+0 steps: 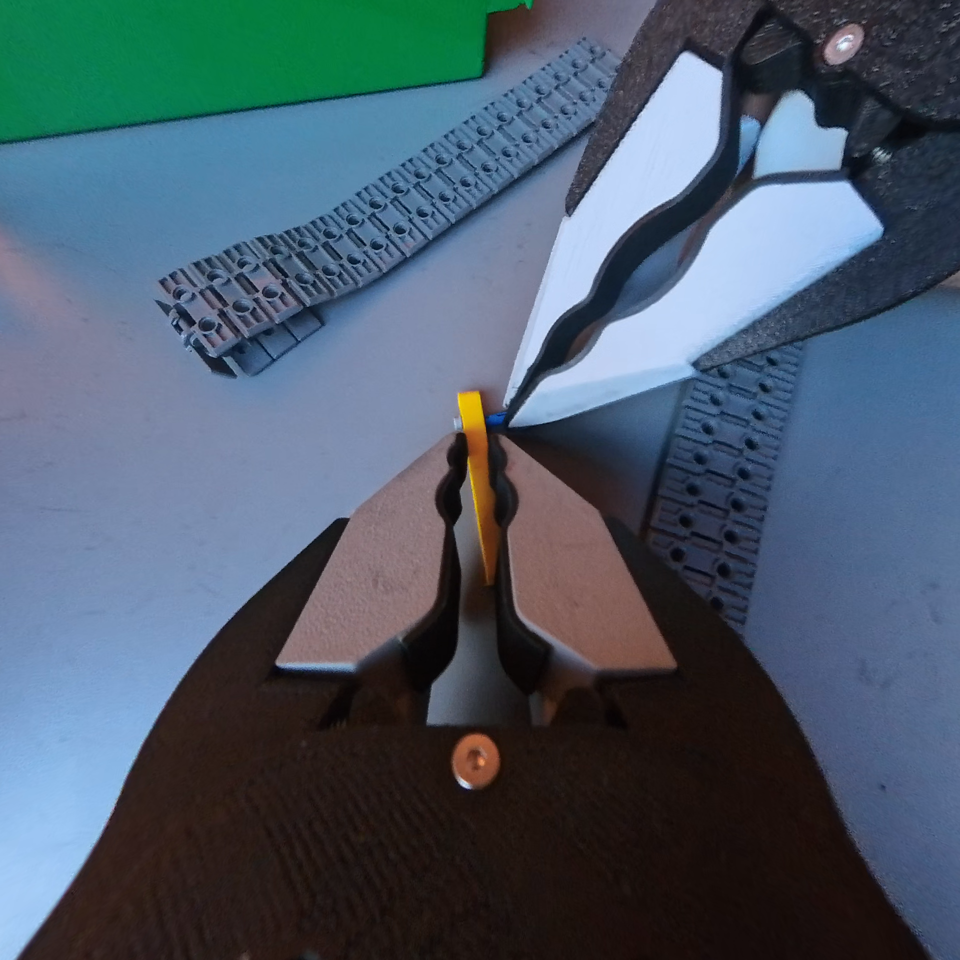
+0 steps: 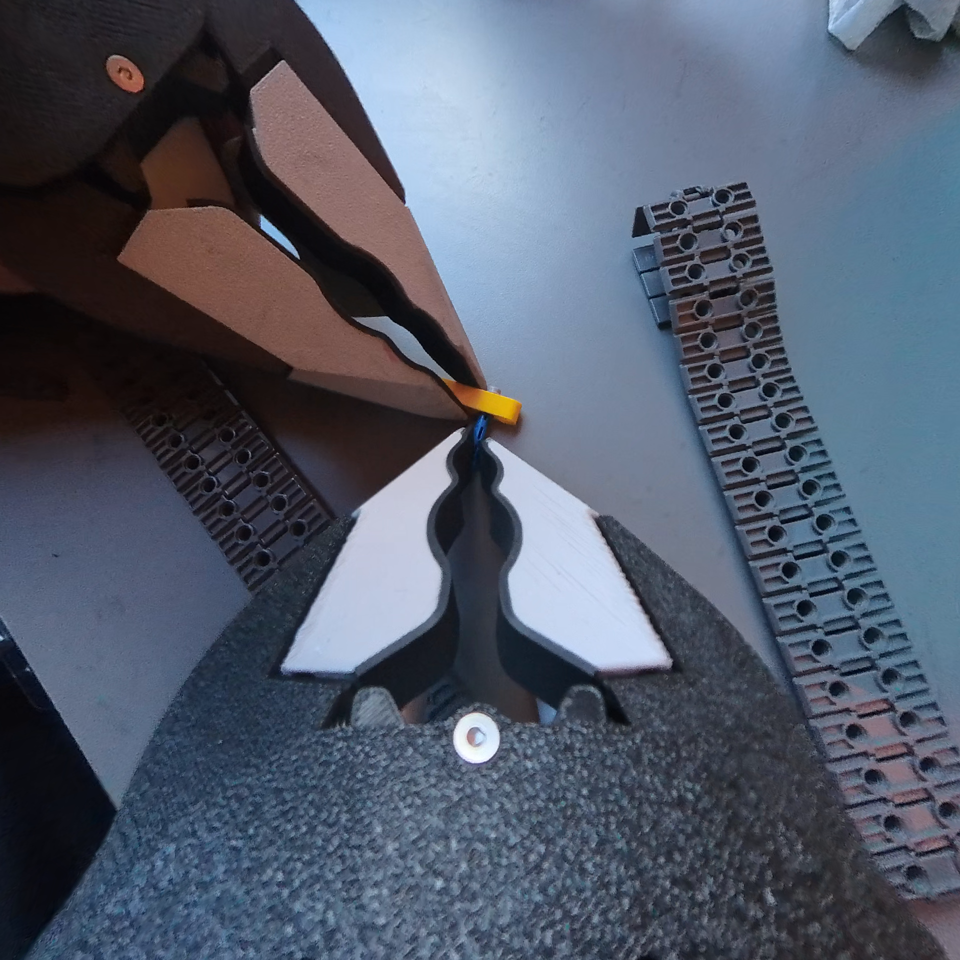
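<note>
Between the clenched fingers of the left gripper [image 1: 477, 441] stands a yellow strip [image 1: 479, 483], on edge, its far end poking out past the tips with a small pale pin [image 1: 457, 423] through it. From 2 o'clock the right gripper [image 2: 475, 439] meets that end, its tips pinched on a small blue piece [image 2: 479, 430] that touches the strip. On the grey table [image 1: 156, 519] lie two grey tracks: one [image 1: 384, 218] at 11 o'clock, the other [image 1: 727, 493] at 3 o'clock under the right gripper. A green box [image 1: 234, 57] sits at 11 o'clock, beyond the first.

grey tabletop [image 1: 130, 519], green box [image 1: 234, 57] behind
</note>
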`<state>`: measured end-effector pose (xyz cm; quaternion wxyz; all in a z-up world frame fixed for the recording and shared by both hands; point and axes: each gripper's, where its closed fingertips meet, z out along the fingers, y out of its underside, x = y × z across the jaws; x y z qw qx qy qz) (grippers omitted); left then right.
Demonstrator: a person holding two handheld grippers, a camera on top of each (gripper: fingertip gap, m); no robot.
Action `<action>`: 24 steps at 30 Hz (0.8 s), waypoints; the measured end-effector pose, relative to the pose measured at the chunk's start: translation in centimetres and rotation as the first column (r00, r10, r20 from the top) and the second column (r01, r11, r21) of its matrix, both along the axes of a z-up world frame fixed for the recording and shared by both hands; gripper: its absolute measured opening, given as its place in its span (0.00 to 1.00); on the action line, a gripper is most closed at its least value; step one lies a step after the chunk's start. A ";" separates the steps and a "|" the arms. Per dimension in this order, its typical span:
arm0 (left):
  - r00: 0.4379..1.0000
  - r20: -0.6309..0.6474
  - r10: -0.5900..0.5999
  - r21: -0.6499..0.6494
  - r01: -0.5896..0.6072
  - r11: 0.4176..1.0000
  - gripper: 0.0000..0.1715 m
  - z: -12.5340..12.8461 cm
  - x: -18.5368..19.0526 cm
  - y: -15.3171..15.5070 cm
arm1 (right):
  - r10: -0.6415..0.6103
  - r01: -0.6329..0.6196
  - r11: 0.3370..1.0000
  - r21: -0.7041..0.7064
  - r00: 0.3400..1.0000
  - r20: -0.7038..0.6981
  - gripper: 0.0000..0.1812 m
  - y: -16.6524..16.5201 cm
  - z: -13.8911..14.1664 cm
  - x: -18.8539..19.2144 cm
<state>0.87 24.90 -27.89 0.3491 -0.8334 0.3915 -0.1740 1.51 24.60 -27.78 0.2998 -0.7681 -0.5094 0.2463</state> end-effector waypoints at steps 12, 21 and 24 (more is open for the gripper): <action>1.000 -0.020 -0.022 0.027 0.023 0.999 0.04 0.0 0.3 -0.2 | 0.039 -0.039 0.999 -0.005 0.999 -0.026 0.00 0.3 0.1 -0.2; 1.000 -0.015 -0.001 0.028 0.002 1.000 0.04 0.0 0.3 0.2 | 0.130 -0.145 0.987 -0.067 0.972 -0.195 0.00 -0.3 3.7 0.9; 1.000 0.001 -0.009 0.011 0.009 1.000 0.04 0.0 0.4 0.1 | 0.190 -0.190 0.975 -0.116 0.982 -0.016 0.00 -1.3 2.2 4.1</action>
